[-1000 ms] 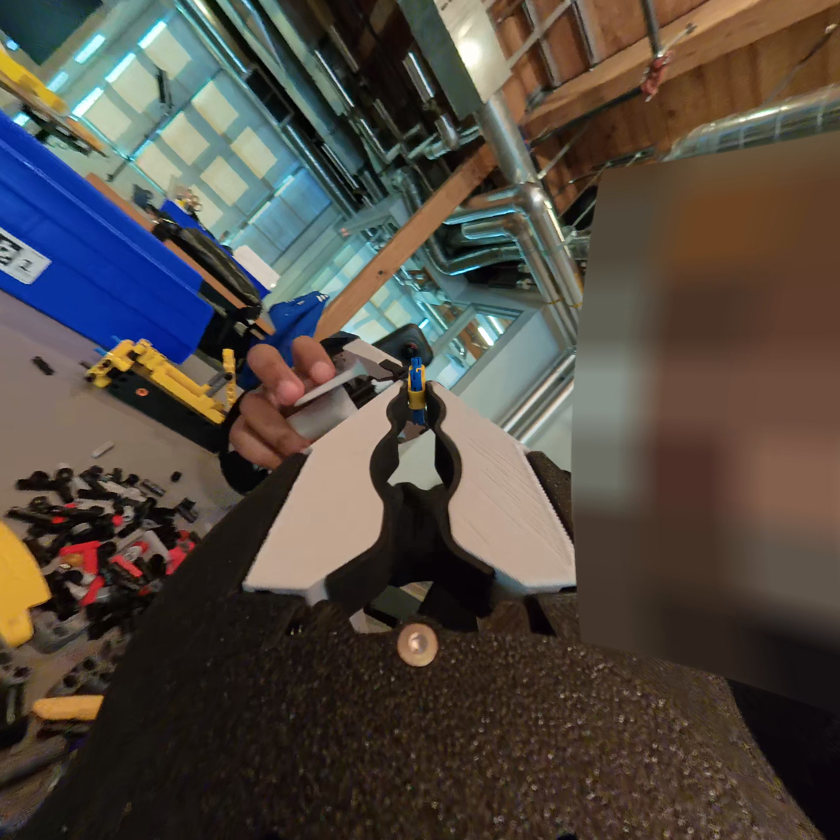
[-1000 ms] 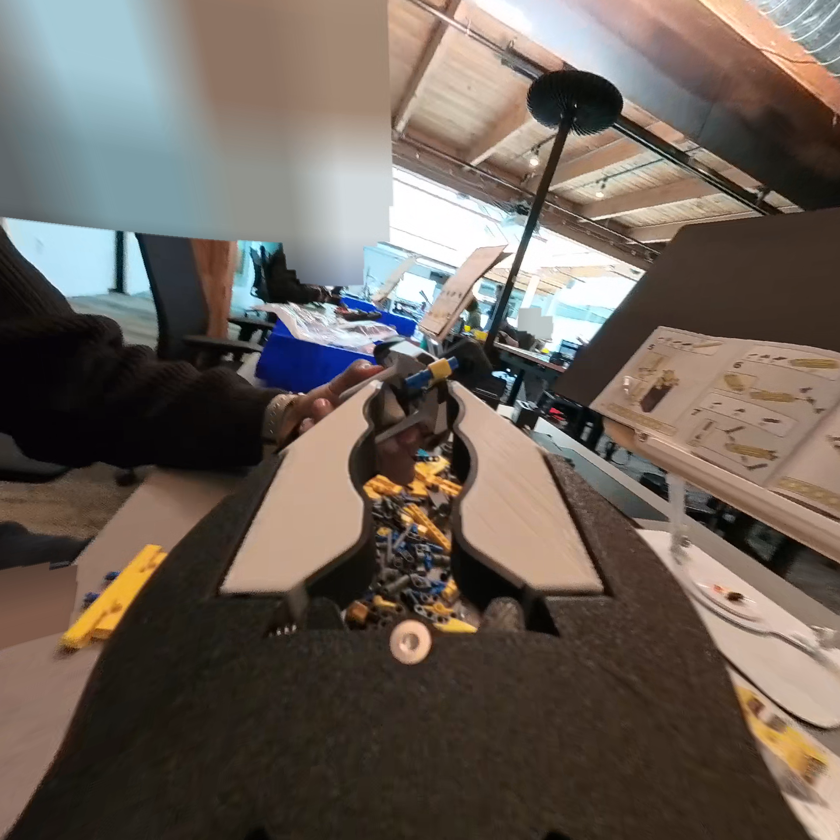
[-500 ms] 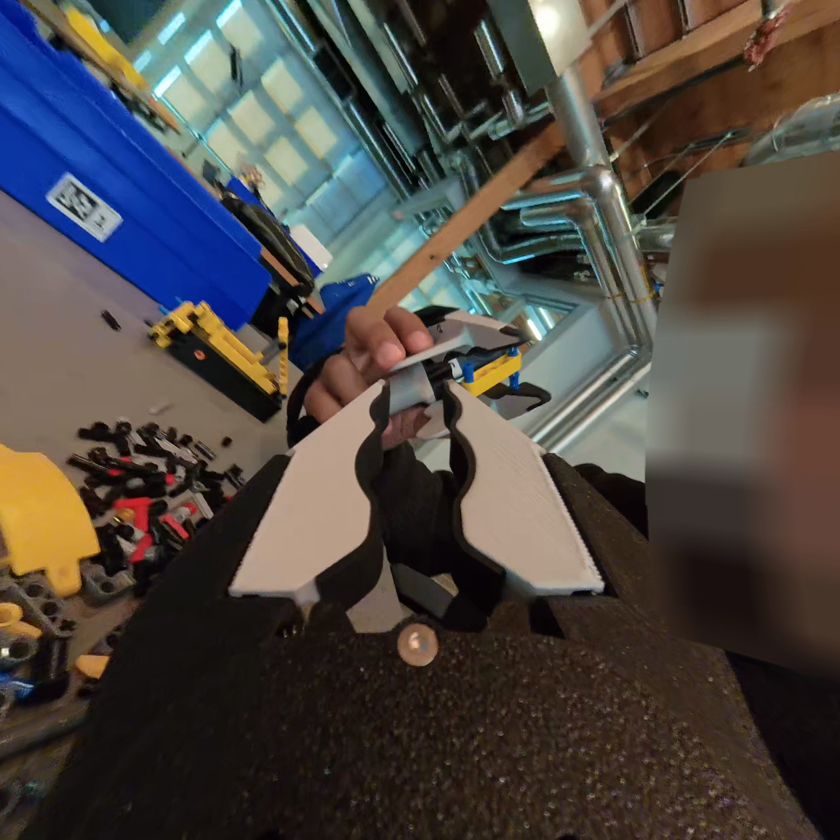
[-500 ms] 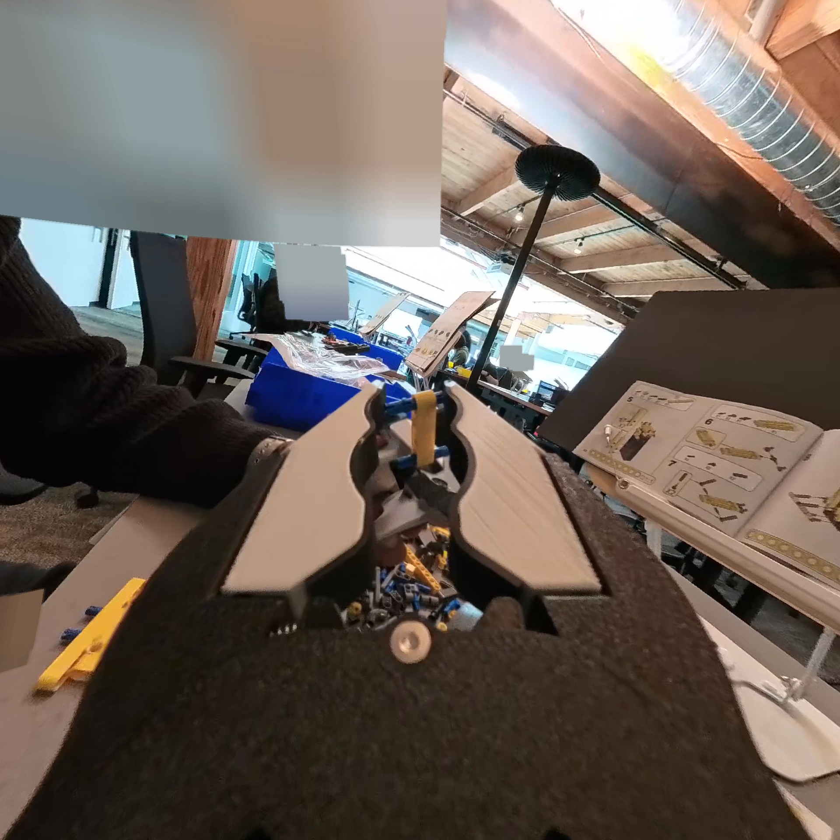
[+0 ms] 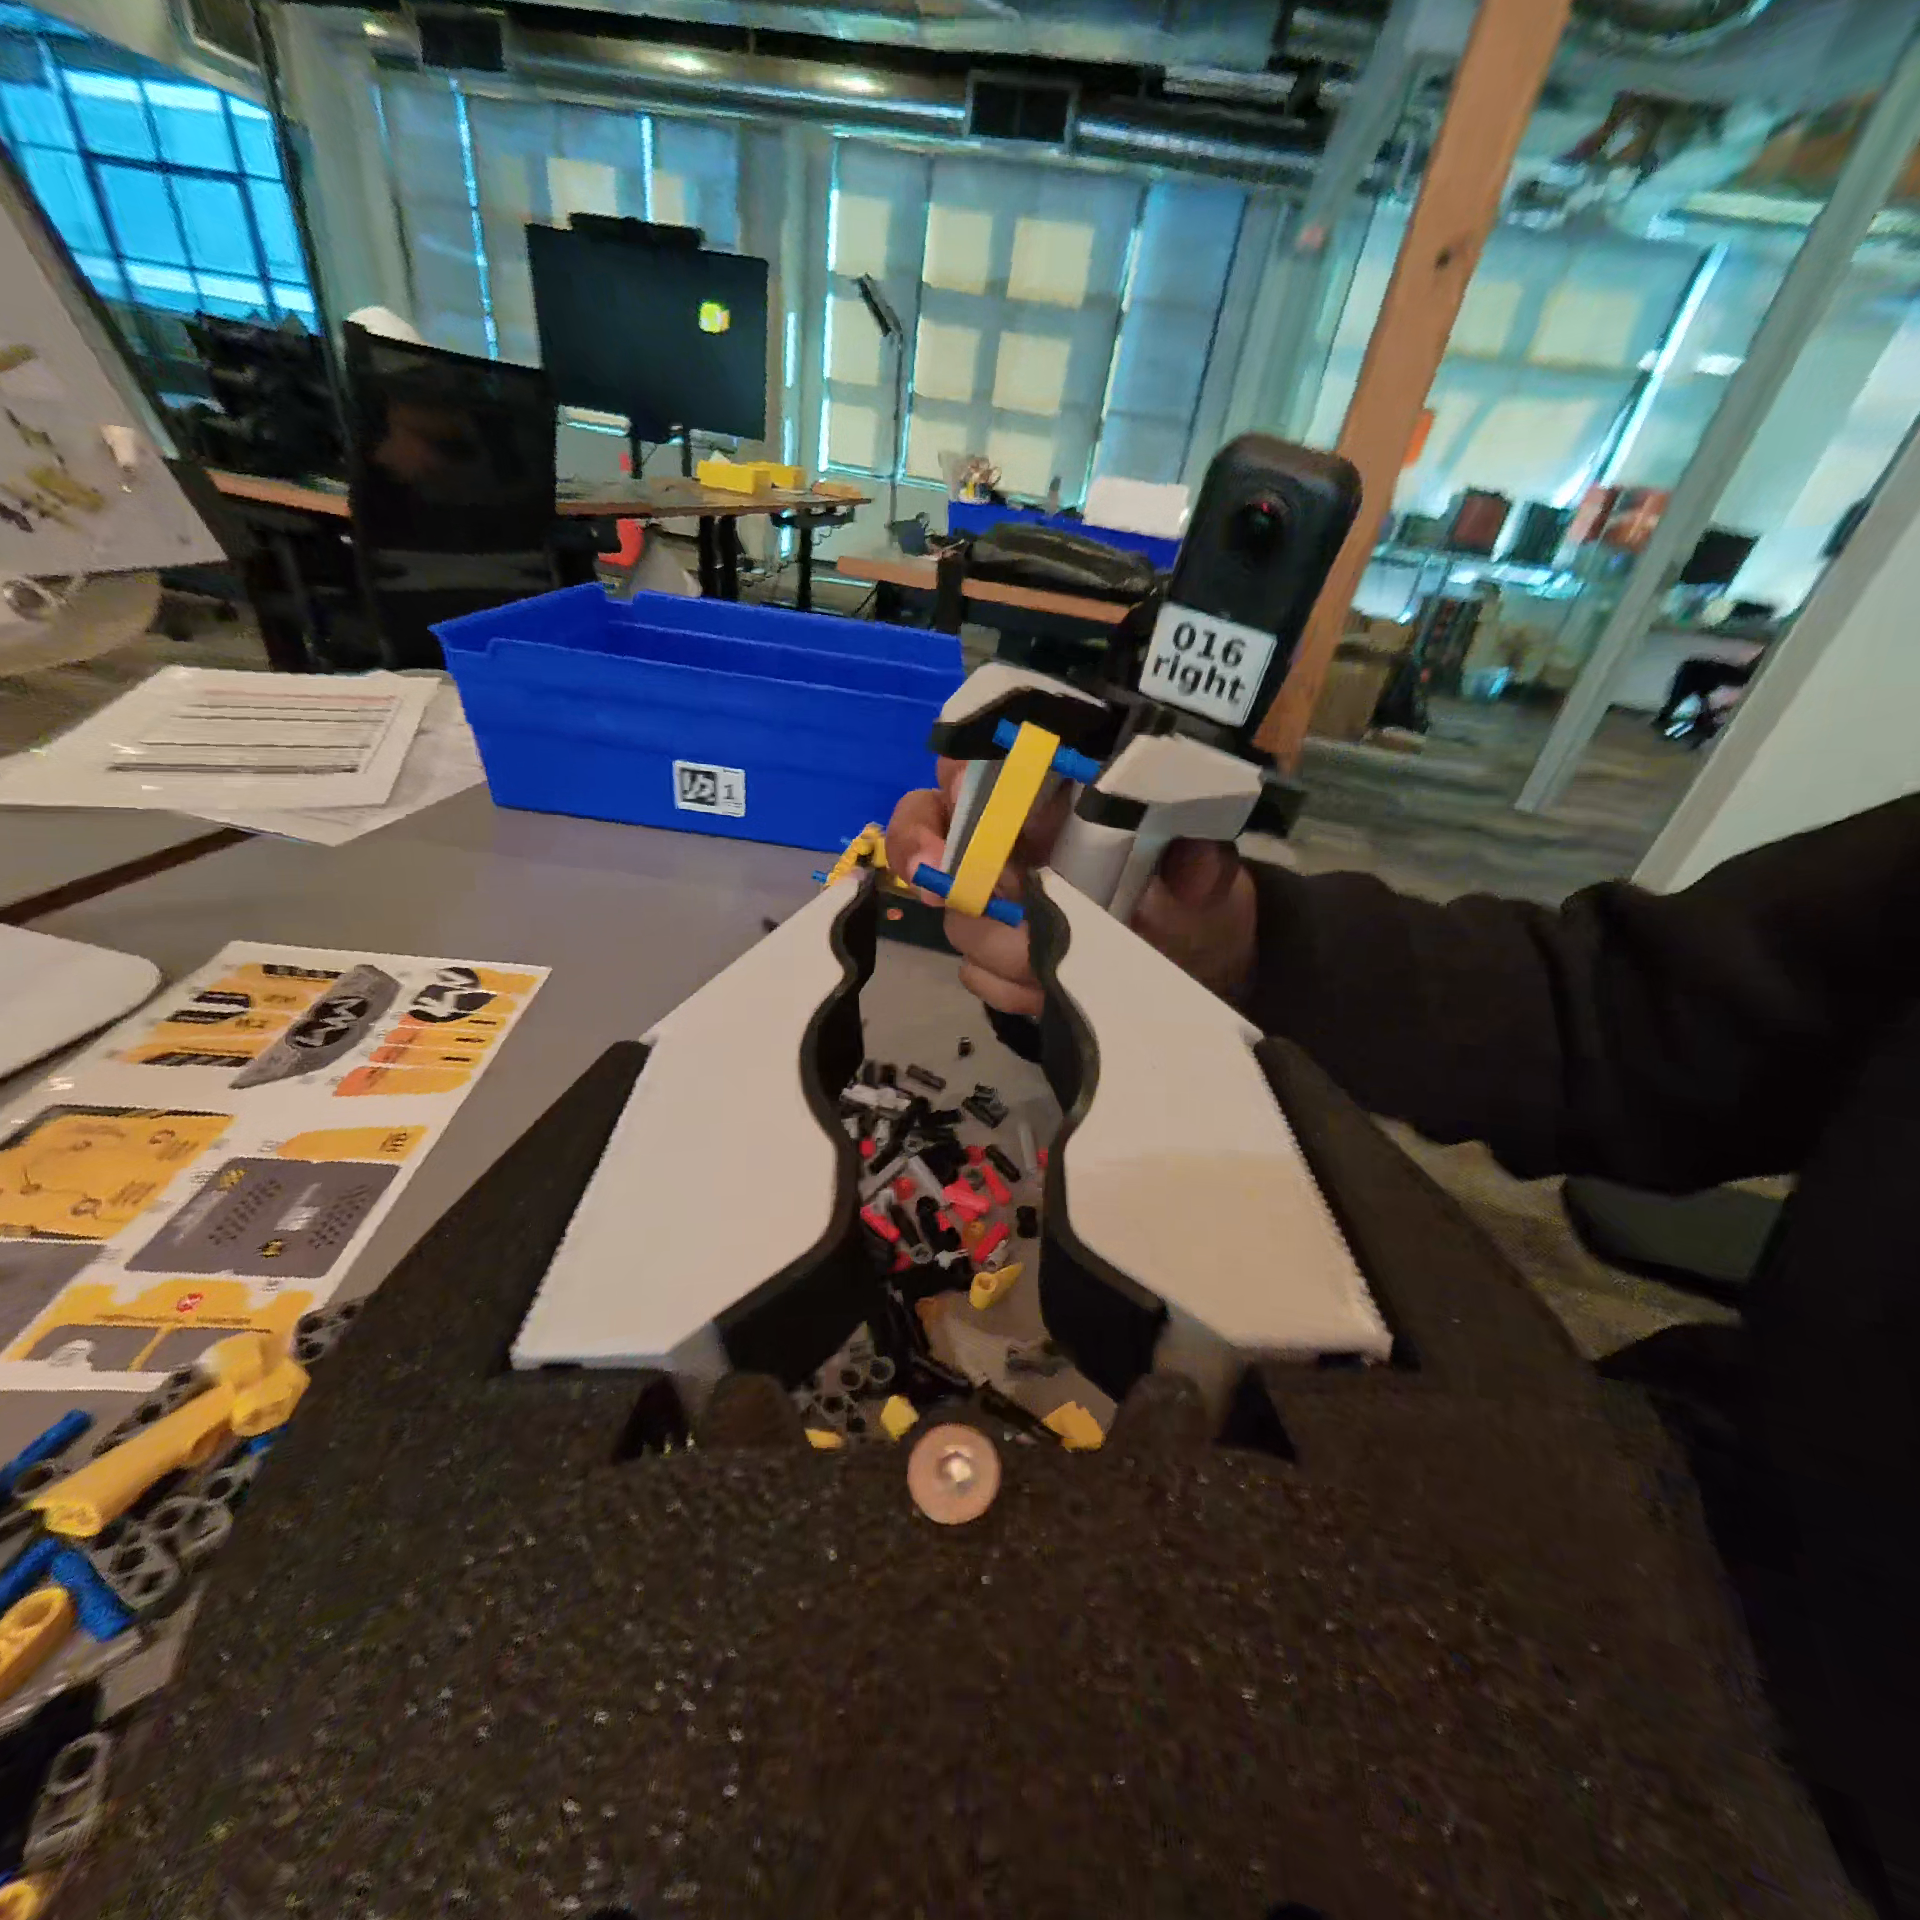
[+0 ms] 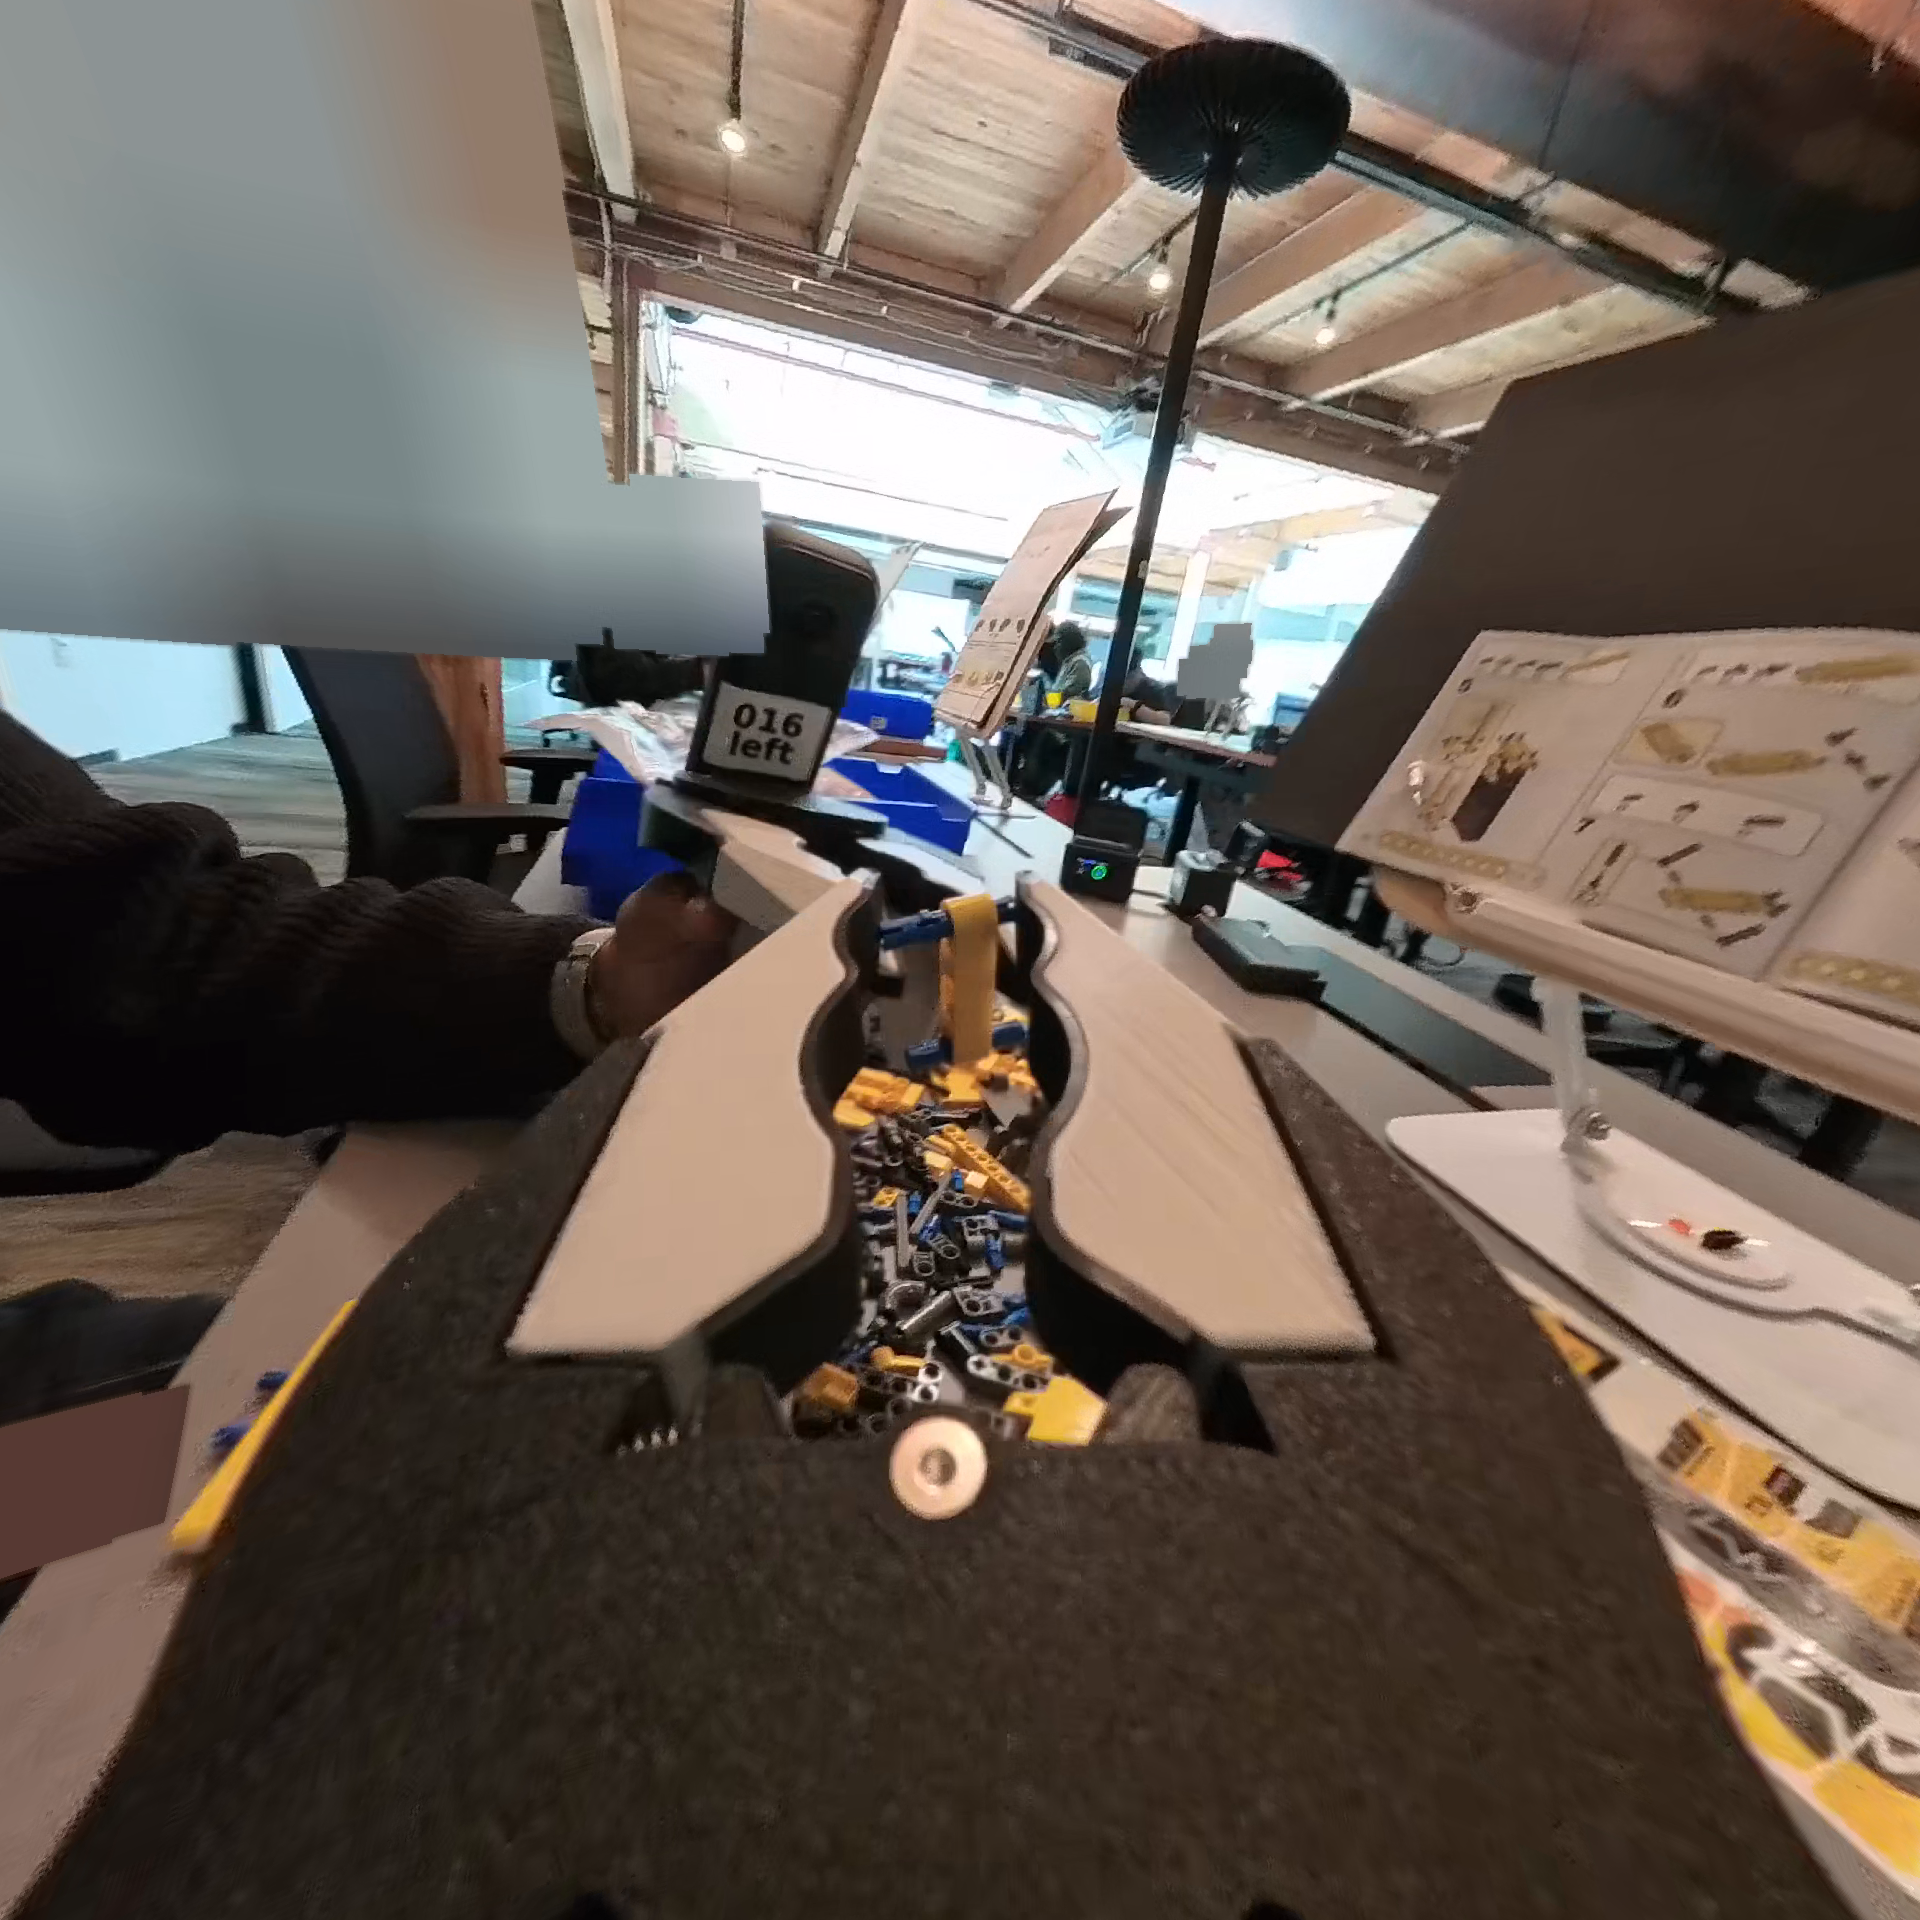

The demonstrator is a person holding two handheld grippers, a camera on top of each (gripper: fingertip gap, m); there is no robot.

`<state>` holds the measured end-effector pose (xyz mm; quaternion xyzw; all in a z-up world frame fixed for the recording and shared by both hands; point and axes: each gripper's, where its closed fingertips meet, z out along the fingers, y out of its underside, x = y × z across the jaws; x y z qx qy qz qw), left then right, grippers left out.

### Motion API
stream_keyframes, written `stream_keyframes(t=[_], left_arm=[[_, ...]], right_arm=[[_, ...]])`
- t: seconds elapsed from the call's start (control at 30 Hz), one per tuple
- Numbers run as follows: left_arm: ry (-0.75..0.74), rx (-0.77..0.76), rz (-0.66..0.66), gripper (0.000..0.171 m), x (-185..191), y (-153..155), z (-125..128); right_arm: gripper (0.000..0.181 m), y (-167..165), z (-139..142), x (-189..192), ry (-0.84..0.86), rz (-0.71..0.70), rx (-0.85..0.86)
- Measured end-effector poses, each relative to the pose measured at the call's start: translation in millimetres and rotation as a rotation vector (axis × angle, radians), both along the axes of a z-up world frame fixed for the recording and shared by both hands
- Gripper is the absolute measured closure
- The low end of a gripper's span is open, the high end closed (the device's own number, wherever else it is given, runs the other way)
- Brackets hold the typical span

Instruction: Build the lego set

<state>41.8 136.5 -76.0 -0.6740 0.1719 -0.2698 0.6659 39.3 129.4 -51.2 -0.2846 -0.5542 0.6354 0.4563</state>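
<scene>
A yellow beam (image 5: 1003, 810) with two blue pins through it is held in the air over the grey table. My right gripper (image 6: 943, 896) is shut on its upper blue pin (image 6: 914, 925), and the beam (image 6: 968, 977) hangs down between the fingers. In the left wrist view the right gripper (image 5: 1039, 750) faces me, with a hand around its handle. My left gripper (image 5: 951, 899) is open, its tips on either side of the lower blue pin (image 5: 966, 894). I cannot see whether they touch it.
A pile of black and red parts (image 5: 925, 1174) lies under the left gripper, a yellow, blue and grey pile (image 6: 956, 1195) under the right. A blue bin (image 5: 707, 707) stands behind, sticker sheets (image 5: 260, 1091) at left. A booklet on a stand (image 6: 1662, 810) is at right. My left and right fingertips are right by each other.
One second ago my left gripper was shut on the piece; it has opened and my right gripper now holds it. Both views have tilted down from the ceiling to the table.
</scene>
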Motion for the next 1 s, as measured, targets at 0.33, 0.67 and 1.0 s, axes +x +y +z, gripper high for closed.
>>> stream_keyframes(t=[0.33, 0.67, 1.0], left_arm=[[0.164, 0.059, 0.056, 0.146, 12, 2, -12], [0.118, 0.106, 0.015, 0.165, 14, -6, 2], [0.119, 0.097, -0.008, 0.165, 20, -8, 1]], right_arm=[[0.156, -11, -18, -7, -0.118, 0.066, -0.006], [0.148, -14, -12, 2, -0.095, 0.165, -0.101], [0.16, -17, -12, 9, -0.155, 0.312, -0.198]])
